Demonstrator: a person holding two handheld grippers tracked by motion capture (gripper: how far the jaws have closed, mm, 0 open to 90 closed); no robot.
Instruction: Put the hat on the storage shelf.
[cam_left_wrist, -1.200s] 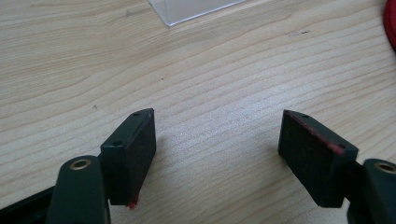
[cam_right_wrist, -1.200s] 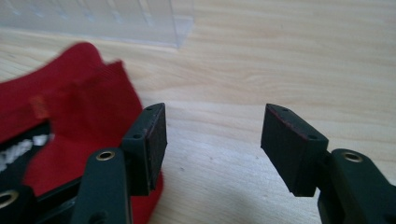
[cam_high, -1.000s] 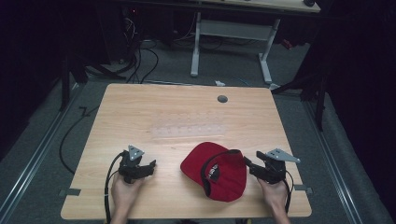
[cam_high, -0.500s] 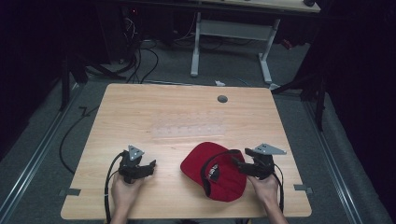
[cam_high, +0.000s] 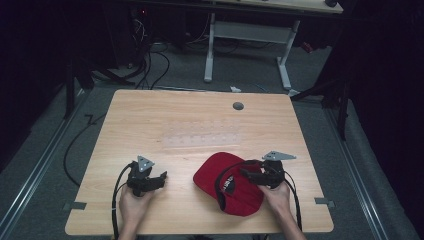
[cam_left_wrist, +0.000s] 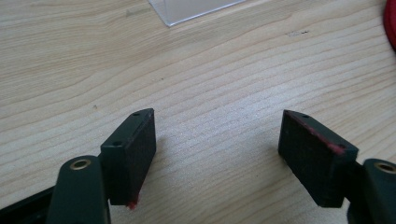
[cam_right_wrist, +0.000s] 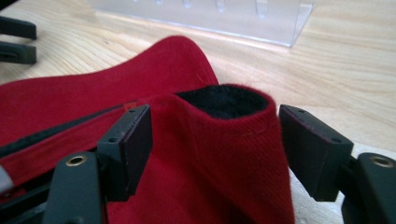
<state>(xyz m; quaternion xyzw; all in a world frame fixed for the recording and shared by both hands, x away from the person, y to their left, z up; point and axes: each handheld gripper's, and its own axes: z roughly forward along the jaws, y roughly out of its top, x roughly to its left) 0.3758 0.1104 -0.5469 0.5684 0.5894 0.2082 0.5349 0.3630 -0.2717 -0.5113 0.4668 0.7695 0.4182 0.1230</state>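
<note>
A: What is the left gripper (cam_high: 161, 177) doing?

B: It is resting low on the table (cam_high: 190, 120), off to the left. Its jaws are standing apart with nothing but bare wood between them. I think it is waiting its turn.

A: Where is the cap (cam_high: 227, 182)?

B: The red cap is lying on the near side of the table, just right of the middle. A clear plastic rack (cam_right_wrist: 205, 16) is sitting behind it.

A: And the right gripper (cam_right_wrist: 215, 144)?

B: It is reaching in over the cap from the right. Its jaws have just been opening wide, and a raised fold of red cloth is sitting between them. The pads are not squeezing it yet.

A: Why so wide?

B: Probably so the fold fits in before the jaws close.
</note>
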